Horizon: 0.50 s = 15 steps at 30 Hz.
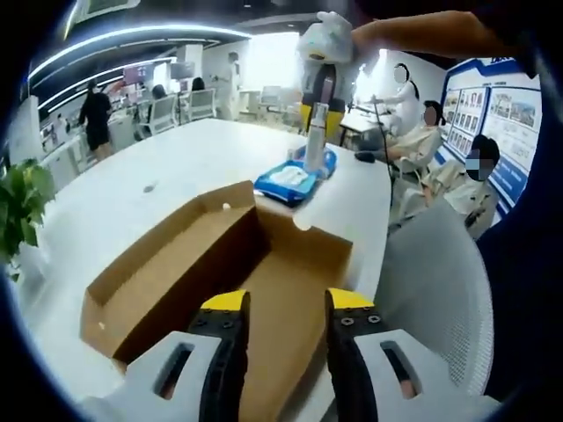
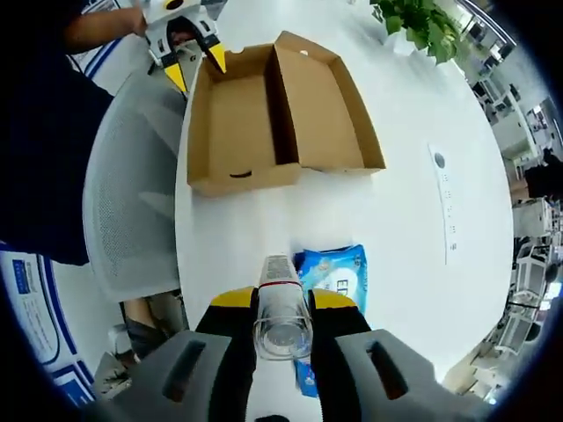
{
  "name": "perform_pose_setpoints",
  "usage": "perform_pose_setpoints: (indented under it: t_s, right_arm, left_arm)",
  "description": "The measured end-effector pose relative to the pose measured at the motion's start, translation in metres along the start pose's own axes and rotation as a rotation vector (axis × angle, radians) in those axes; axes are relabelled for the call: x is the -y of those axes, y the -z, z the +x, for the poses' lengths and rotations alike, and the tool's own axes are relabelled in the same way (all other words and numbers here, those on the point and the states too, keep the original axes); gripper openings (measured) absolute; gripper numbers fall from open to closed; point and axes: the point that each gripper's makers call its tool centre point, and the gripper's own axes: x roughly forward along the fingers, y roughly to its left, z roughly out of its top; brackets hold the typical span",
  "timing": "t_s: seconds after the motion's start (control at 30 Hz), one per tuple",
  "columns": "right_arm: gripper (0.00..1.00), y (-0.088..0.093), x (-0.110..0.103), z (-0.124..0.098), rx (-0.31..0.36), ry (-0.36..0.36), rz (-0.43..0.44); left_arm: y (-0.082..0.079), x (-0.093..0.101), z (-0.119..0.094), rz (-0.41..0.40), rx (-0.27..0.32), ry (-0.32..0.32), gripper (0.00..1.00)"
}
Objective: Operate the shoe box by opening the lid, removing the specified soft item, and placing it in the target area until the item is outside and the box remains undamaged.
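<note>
Bottle in right gripper, blue "ED…" pack

Left gripper and right gripper: each is showing a pale grey slotted body behind black jaws capped with yellow tips. Beside the grey chair, the person is wearing a dark short sleeve.

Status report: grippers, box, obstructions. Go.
Left gripper open at the shoe box, lid open. Right gripper shut on clear tube above blue wipes pack. Nothing in the way.
</note>
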Motion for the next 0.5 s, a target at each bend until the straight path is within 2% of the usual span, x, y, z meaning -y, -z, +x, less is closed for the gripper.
perform_pose_setpoints:
  t_s: [0.17, 0.33, 0.5]
  right_arm:
    - [0.19, 0.019, 0.018, 0.004, -0.021, 0.006, -0.002]
    - [0.19, 0.033, 0.036, 0.006, -0.034, 0.012, 0.0]
    - [0.19, 0.048, 0.054, 0.012, -0.046, 0.016, 0.0]
  left_arm:
    - [-0.023, 0.009, 0.008, 0.003, 0.044, 0.025, 0.33]
    - [-0.042, 0.012, 0.022, 0.015, 0.053, 0.036, 0.33]
    - [-0.053, 0.015, 0.039, 0.04, 0.047, 0.048, 0.32]
